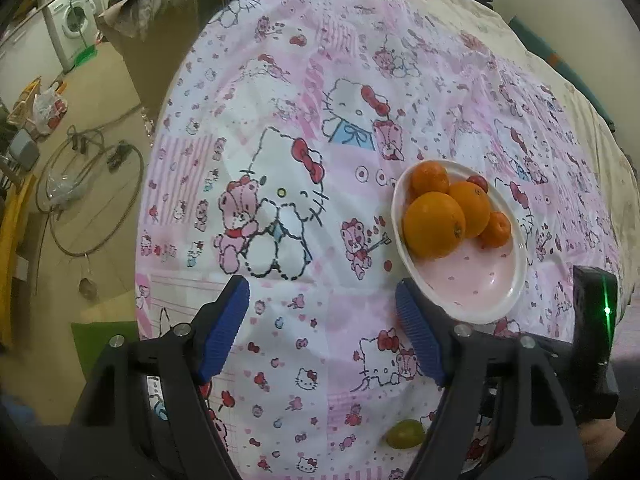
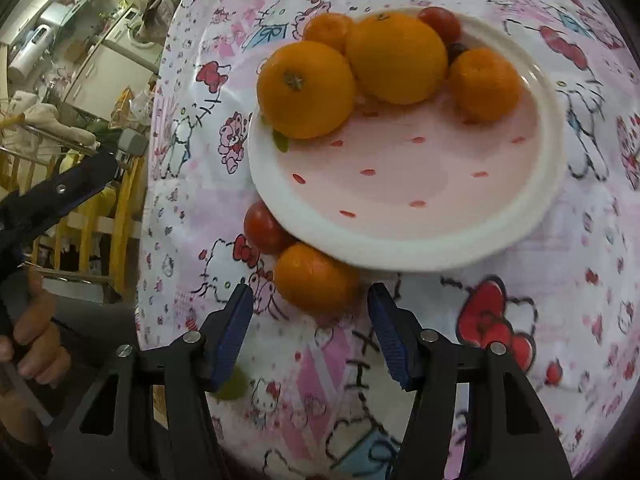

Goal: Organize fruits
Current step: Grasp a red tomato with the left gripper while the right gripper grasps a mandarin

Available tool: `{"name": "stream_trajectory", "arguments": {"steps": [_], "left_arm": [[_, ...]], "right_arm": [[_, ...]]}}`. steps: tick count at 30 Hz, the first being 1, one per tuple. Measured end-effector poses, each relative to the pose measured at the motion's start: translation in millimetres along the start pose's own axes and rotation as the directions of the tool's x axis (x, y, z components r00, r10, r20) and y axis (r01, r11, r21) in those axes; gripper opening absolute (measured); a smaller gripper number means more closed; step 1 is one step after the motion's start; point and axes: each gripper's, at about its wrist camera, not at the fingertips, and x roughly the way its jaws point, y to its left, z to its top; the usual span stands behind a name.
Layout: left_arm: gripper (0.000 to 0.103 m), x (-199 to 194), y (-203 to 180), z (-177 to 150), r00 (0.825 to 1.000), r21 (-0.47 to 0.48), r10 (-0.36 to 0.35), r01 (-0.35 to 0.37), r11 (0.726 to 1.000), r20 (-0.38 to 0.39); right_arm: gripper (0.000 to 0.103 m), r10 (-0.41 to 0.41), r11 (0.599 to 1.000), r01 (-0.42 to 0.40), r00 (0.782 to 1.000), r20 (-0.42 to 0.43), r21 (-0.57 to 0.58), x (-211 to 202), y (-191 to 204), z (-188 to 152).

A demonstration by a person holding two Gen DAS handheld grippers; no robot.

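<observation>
Centering the open right gripper (image 2: 310,332) around the loose mandarin (image 2: 316,278) beside the plate (image 2: 400,252) avoids nudging it; left gripper (image 1: 322,330) gapes empty.

- My left gripper (image 1: 322,332) fills the bottom of the left wrist view, its jaws spread wide with nothing between them.
- Its blue ribbed pads (image 1: 224,330) angle outward from the black arms.
- My right gripper (image 2: 310,334) sits at the bottom centre of the right wrist view, jaws parted and gripping nothing.
- My left hand (image 2: 34,344) shows at the lower left edge of the right wrist view, fingers curled round its black handle.
</observation>
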Motion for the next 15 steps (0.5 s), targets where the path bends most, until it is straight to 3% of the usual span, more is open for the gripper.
{"name": "stream_trajectory", "arguments": {"steps": [2,5,15], "left_arm": [[0.073,1,-3,-1,1.000,0.010,0.002,-0.002,1.000,-0.002],[0.073,5,-7,-1,1.000,0.021,0.006,-0.006,1.000,-0.007],[0.073,21,-14,-7,0.998,0.040,0.008,-0.005,0.999,-0.070]], "right_arm": [[0.061,-0.008,1.000,0.008,1.000,0.008,-0.004,1,0,2],[0.045,-0.021,1.000,0.022,1.000,0.019,-0.015,0,0,4],[0.044,0.018,1.000,-0.018,0.999,0.049,-0.009,-23,-8,-10]]}}
